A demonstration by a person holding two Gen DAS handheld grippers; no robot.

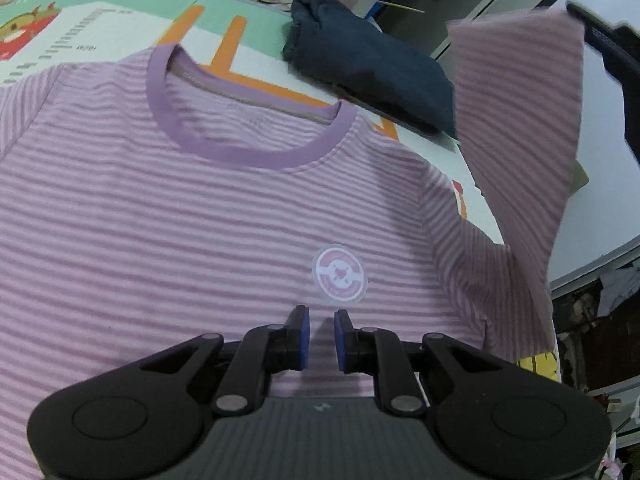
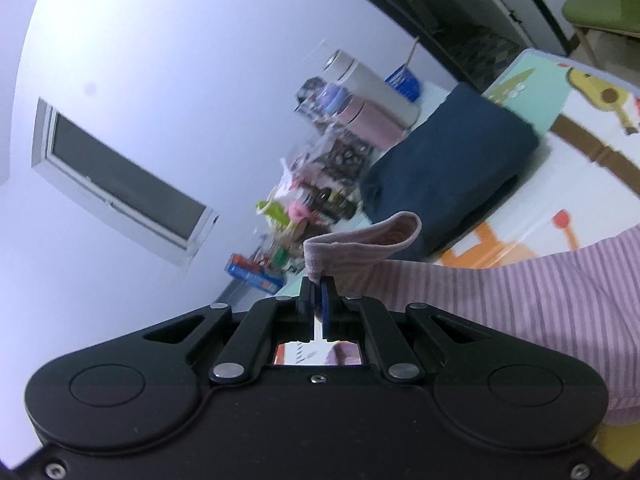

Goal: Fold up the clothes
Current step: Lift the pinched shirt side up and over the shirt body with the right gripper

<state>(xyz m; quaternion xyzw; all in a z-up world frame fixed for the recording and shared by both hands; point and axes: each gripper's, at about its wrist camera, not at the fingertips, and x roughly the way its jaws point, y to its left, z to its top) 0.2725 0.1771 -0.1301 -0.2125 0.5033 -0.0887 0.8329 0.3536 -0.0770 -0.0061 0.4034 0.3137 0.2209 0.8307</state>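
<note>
The striped pink T-shirt [image 1: 168, 216] lies front-up on the table [image 1: 476, 200], spread flat over the colourful printed mat [image 1: 100, 28], its purple collar [image 1: 240, 152] toward the far edge and a round white badge [image 1: 339, 274] on the chest. The left gripper [image 1: 319, 336] hangs over the chest just below that badge, pointing steeply down. Its blue pads [image 1: 305, 338] stand a narrow gap apart and the jaws are closing, with only a strip of striped cloth showing through the gap beneath them; whether the tips touch the fabric is hard to say.

Over on the shirt's far-right side, one sleeve [image 1: 520, 120] is up in the air, lifted off the table and hanging as a flat striped panel above the table's right edge. From the right wrist view, the right gripper [image 2: 318, 286] is clamped tight on that sleeve's hem [image 2: 360, 236], which curls over in a loop just above the fingertips; the rest of the striped cloth trails away to the right.

A folded navy garment [image 1: 368, 68] sits near the far edge of the table, just beyond the shirt's shoulder. Behind it, along the far edge, stand a pink flask [image 2: 372, 120], a white flask [image 2: 372, 80] and a jumble of jars and packets [image 2: 304, 200].
</note>
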